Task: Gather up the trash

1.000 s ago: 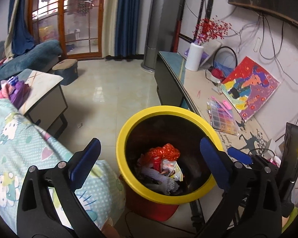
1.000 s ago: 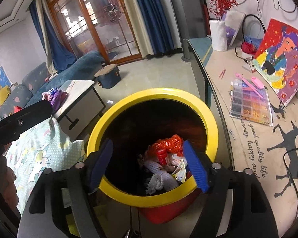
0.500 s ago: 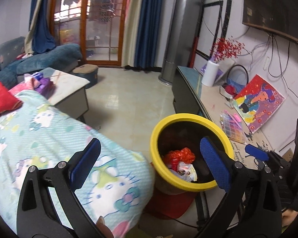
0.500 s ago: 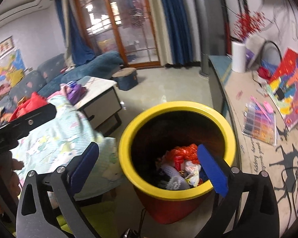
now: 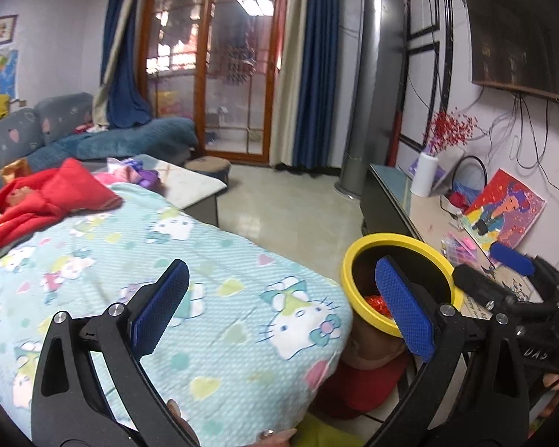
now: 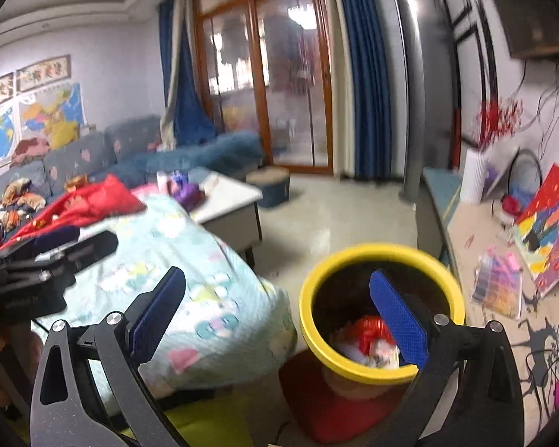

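- Left wrist view: the left tongs (image 5: 281, 307) stand wide open, holding nothing. One blue pad hides part of the bin (image 5: 398, 246), which stands on the floor between blanket (image 5: 205, 260) and desk (image 5: 428, 223); only a scrap of red trash (image 5: 376, 302) shows. Earlier the bin filled the centre.
- Right wrist view: blurred. The right tongs (image 6: 277, 307) have just opened to full spread, empty. The trash (image 6: 369, 335) lies in the bin (image 6: 376, 251), half-hidden, now lower right.
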Demonstrator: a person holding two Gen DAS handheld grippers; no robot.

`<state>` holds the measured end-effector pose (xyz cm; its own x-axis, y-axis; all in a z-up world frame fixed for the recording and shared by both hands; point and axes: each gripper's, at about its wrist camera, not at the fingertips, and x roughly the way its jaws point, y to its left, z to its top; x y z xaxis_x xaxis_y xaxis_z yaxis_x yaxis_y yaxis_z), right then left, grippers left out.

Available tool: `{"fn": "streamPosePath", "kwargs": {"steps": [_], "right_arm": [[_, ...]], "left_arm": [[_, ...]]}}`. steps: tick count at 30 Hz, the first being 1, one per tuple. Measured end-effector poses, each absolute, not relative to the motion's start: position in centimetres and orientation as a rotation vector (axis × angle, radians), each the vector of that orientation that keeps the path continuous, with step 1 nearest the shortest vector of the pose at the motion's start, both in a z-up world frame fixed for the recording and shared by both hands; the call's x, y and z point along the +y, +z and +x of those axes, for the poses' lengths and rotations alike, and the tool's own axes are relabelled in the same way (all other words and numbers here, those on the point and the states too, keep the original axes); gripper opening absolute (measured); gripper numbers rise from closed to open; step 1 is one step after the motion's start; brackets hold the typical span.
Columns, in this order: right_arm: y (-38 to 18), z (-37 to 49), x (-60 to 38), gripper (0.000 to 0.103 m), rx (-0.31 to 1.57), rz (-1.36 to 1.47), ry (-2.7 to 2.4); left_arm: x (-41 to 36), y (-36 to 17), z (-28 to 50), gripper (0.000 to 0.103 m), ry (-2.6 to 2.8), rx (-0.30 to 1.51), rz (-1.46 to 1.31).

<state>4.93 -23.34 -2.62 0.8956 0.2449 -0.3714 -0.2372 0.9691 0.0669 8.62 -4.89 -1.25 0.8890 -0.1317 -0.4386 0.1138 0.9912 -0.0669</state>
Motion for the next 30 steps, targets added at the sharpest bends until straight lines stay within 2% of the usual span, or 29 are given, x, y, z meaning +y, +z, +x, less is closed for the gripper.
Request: {"fn": "streamPosePath", "kwargs": {"steps": [3,11,30], "right_arm": [[-2.1,3.2,-22.9,0.097,0.298,0.018,0.261],[-1.0,0.2,-22.2,0.097,0.202,0.005,0.267],[-1.3,-0.5,-20.8,0.097,0.198,-0.046,0.253]], "left_arm": [[-3.8,-1.1,6.6,0.092,-0.107,0.419,-0.024],[-1.7,-0.8,3.3,0.092,-0.069,0.368,-0.060],[-0.8,-0.8,1.8,0.092,-0.072,0.354,-0.088]]}}
